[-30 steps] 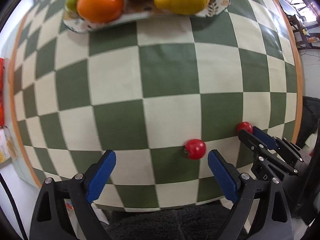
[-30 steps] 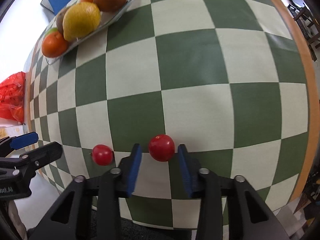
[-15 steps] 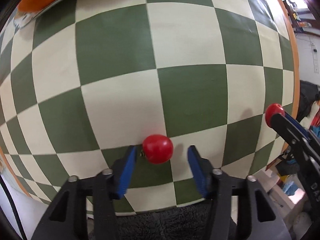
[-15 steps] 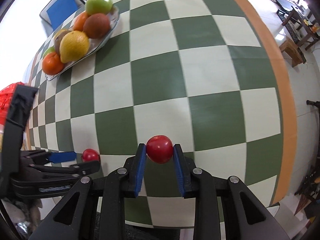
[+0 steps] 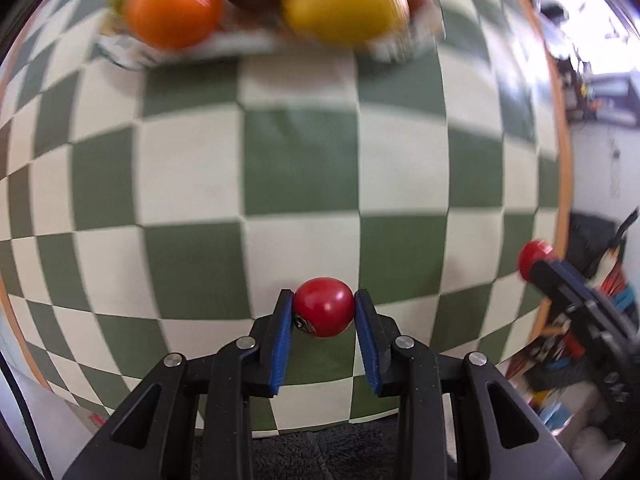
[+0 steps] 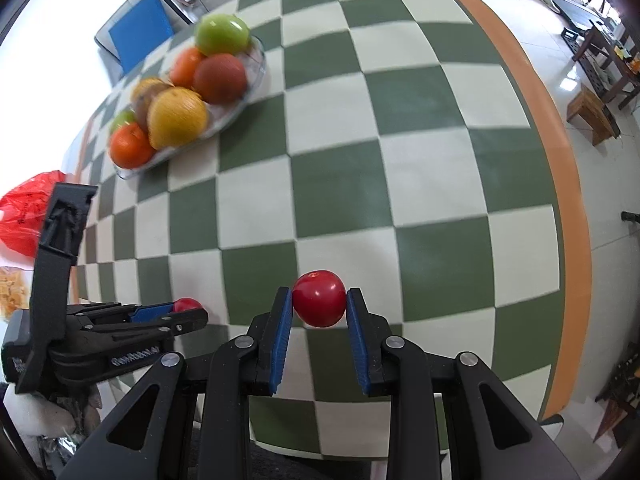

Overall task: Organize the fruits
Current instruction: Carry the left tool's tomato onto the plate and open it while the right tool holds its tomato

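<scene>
Apparently glossy checkered tablecloth (image 6: pixel 420 128), pale tiled floor (image 6: pixel 592 184).

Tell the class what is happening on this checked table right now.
A person is working two handheld grippers, and each has its jaws shut on a small red fruit. The left gripper holds one red fruit and the right gripper holds the other red fruit over the checked table. Further back sits a plate already piled with larger fruit, including an orange and a green apple.
</scene>
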Available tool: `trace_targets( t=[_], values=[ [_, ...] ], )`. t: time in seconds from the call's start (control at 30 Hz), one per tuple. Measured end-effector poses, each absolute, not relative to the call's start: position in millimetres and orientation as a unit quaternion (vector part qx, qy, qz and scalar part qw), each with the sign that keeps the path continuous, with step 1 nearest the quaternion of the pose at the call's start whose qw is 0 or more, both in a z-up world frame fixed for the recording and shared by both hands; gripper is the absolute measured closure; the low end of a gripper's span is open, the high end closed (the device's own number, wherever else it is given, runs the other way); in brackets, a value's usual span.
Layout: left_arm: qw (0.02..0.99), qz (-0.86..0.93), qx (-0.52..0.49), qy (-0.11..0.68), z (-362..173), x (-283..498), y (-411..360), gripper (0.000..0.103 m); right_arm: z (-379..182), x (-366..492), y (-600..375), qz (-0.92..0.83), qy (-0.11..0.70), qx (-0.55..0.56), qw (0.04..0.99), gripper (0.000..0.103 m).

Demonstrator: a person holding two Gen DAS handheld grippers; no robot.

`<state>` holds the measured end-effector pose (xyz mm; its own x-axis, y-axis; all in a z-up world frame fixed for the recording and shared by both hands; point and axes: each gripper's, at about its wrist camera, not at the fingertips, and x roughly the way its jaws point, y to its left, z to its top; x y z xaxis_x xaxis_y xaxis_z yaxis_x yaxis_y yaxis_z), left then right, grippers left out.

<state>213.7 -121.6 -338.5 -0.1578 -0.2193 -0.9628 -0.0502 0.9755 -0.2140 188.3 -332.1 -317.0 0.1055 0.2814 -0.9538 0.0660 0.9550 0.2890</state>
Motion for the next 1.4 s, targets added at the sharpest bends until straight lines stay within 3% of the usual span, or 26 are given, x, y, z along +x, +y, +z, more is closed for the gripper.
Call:
trace_targets(
  t=[0.33, 0.67, 1.0, 1.03, 1.1, 1.13, 1.3, 1.37, 1.4],
  values=[
    [0.698, -0.013, -0.209, 0.685, -264, 286, -6, 0.075, -281, 243, -259, 0.167, 0.626, 0.164, 0.744, 0.073],
    [0.666, 0.02, -0.255, 0.701, -310, 356, 49, 0.075, -310, 294, -148, 0.202, 0.608, 0.176, 0.747, 0.073],
    [0.646, 0.01, -0.235, 0.726, -335, 374, 49, 0.072, -336, 306, -124, 0.158, 0.606, 0.113, 0.772, 0.072],
    [0.647, 0.009, -0.236, 0.725, -335, 375, 49, 0.071, -336, 305, -126, 0.155, 0.606, 0.111, 0.772, 0.071],
    [0.65, 0.012, -0.232, 0.724, -333, 375, 50, 0.07, -335, 305, -127, 0.147, 0.604, 0.109, 0.775, 0.058],
    [0.653, 0.013, -0.229, 0.722, -331, 375, 50, 0.066, -332, 305, -129, 0.143, 0.603, 0.112, 0.777, 0.045],
    [0.688, 0.022, -0.188, 0.7, -310, 368, 49, 0.041, -312, 300, -147, 0.139, 0.591, 0.133, 0.784, 0.043],
    [0.708, 0.033, -0.155, 0.688, -300, 360, 47, 0.019, -300, 296, -160, 0.13, 0.588, 0.136, 0.787, 0.036],
    [0.716, 0.036, -0.142, 0.682, -296, 354, 46, 0.013, -296, 294, -164, 0.13, 0.587, 0.136, 0.788, 0.033]
  ],
)
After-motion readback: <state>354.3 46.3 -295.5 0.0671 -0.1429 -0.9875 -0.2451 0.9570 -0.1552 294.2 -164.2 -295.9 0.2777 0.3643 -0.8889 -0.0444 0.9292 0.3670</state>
